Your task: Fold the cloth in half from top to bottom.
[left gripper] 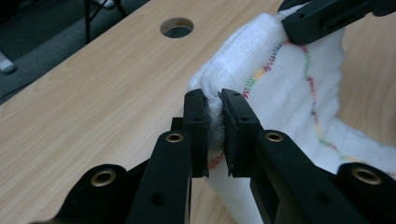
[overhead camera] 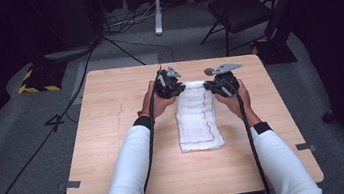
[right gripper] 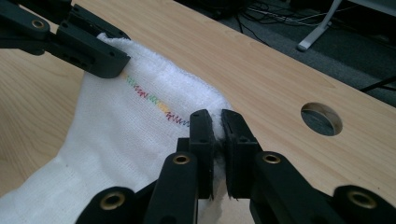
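White terry towel [overhead camera: 198,116], folded into a long strip, lies lengthwise down the middle of the counter [overhead camera: 114,135], running from near the far edge back toward our side; the near end lies flat on the wood. We have the left gripper [overhead camera: 175,87] clamped on the towel's far left corner and the right gripper [overhead camera: 216,85] clamped on its far right corner. In the left gripper view, the black jaws are pressed together on a bunched fold of cloth [left gripper: 215,116], with the fabric squeezed between the pads and the far end of the towel lifted off the counter. The right gripper view shows the same: jaws tight on a pinch of cloth [right gripper: 217,133], with the towel sagging away between the two grippers. A multicolour zigzag stitch line [right gripper: 154,102] runs along the towel near the held edge, and in the high view it continues down the right side. The round cable hole [right gripper: 321,119] in the counter sits near the far edge, just beyond the right gripper. Both hands hold the gripper bodies from behind, white sleeves [overhead camera: 129,173] coming in from the near edge. A black chair [overhead camera: 239,10] stands on the grey floor past the far right corner.
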A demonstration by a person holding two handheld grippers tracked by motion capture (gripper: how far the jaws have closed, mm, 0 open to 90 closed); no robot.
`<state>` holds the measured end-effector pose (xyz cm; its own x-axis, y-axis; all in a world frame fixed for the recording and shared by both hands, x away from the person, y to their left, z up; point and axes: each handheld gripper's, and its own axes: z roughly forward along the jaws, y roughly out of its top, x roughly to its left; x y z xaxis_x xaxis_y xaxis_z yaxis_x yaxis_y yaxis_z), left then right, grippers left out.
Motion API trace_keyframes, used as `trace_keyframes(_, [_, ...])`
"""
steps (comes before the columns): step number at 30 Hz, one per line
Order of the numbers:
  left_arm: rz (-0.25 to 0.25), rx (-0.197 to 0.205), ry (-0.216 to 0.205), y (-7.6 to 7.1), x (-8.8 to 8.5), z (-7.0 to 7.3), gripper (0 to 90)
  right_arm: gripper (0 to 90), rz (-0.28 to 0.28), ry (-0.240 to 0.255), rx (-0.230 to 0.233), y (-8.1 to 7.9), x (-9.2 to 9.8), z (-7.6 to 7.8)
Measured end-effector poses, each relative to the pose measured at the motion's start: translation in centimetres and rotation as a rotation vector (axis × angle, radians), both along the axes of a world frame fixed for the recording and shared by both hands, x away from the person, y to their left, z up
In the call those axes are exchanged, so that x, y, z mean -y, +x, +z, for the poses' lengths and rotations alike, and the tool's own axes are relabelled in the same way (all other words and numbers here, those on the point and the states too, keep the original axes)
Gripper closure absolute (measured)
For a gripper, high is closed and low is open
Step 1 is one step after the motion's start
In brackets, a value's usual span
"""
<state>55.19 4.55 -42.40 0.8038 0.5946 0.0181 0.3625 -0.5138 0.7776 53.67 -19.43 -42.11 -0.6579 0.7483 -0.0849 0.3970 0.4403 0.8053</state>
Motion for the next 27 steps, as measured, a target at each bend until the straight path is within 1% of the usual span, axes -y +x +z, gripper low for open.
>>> trace_keyframes(4, [-0.043, -0.005, -0.025, -1.1, -0.5, -0.3, 81.0, 83.6, 0.033, 0.016, -0.009, -1.0, 0.3, -0.5])
trace_keyframes(5, [-0.055, -0.002, -0.021, -1.4, -0.5, -0.4, 81.1, 83.6, 0.043, 0.016, -0.011, -1.3, 0.4, -0.6])
trace_keyframes(7, [-0.083, -0.002, -0.033, -2.1, -0.7, -0.6, 81.0, 83.6, 0.067, 0.019, -0.013, -2.0, 0.6, -0.7])
trace_keyframes(10, [-0.121, -0.001, -0.033, -3.3, -1.0, -0.7, 81.0, 83.5, 0.107, 0.025, -0.017, -3.1, 1.0, -0.7])
trace_keyframes(12, [-0.142, 0.005, -0.017, -4.0, -1.0, -0.7, 80.9, 83.6, 0.132, 0.02, -0.021, -3.8, 1.2, -0.9])
trace_keyframes(13, [-0.168, 0.001, -0.013, -4.5, -1.1, -0.8, 80.7, 83.6, 0.144, 0.021, -0.025, -4.1, 1.3, -1.0])
trace_keyframes(16, [-0.216, -0.001, -0.009, -5.6, -1.2, -0.9, 80.2, 83.6, 0.179, 0.018, -0.032, -5.3, 1.4, -1.3])
trace_keyframes(17, [-0.216, -0.001, -0.009, -5.6, -1.2, -0.9, 80.2, 83.5, 0.19, 0.021, -0.036, -5.7, 1.5, -1.4])
trace_keyframes(18, [-0.243, -0.004, 0.0, -6.3, -1.3, -1.2, 80.4, 83.6, 0.204, 0.017, -0.035, -6.2, 1.6, -1.6])
trace_keyframes(23, [-0.299, -0.017, 0.016, -8.2, -1.4, -1.9, 80.8, 83.5, 0.249, 0.002, -0.046, -7.8, 1.9, -2.1])
trace_keyframes(27, [-0.325, -0.023, 0.026, -9.5, -1.3, -2.3, 80.8, 83.5, 0.28, 0.002, -0.056, -9.0, 2.2, -2.5])
